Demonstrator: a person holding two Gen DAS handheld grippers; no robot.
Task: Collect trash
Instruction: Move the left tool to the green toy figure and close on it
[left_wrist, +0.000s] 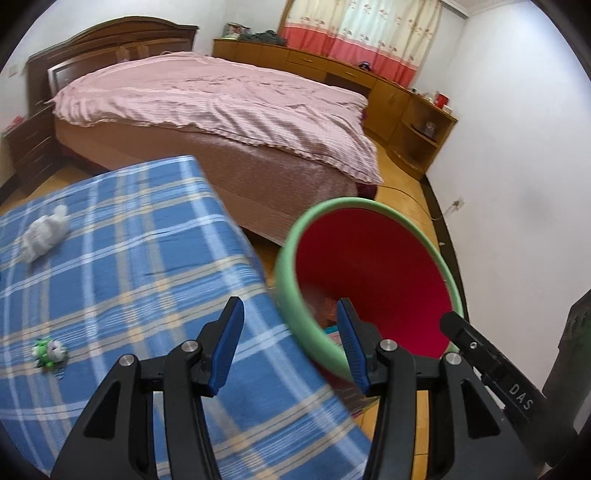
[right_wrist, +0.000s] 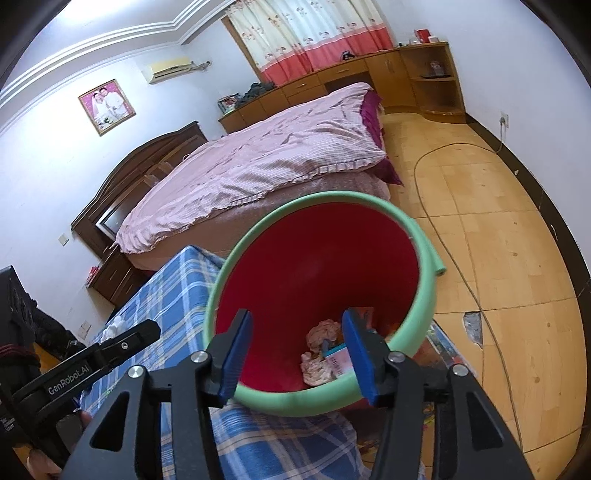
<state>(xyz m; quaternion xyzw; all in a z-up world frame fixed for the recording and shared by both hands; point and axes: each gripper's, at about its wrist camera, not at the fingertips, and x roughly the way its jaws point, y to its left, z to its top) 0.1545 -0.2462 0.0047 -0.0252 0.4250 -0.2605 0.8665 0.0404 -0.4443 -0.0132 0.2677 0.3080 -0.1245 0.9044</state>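
A red bin with a green foam rim (left_wrist: 373, 266) (right_wrist: 317, 258) stands on the floor beside a table with a blue plaid cloth (left_wrist: 129, 258) (right_wrist: 177, 291). Crumpled tissues (right_wrist: 321, 332) and a small carton (right_wrist: 338, 360) lie inside the bin. On the cloth lie a white crumpled tissue (left_wrist: 44, 232) at the left and a small green wrapper (left_wrist: 50, 352) nearer me. My left gripper (left_wrist: 290, 343) is open and empty above the table edge and bin rim. My right gripper (right_wrist: 295, 350) is open and empty over the bin's mouth.
A bed with a pink cover (left_wrist: 221, 99) (right_wrist: 258, 147) stands behind the table. Wooden cabinets (left_wrist: 332, 74) and a corner shelf (left_wrist: 424, 129) line the far wall. A cable (right_wrist: 443, 221) runs across the wooden floor. A white wall (left_wrist: 517, 147) is at the right.
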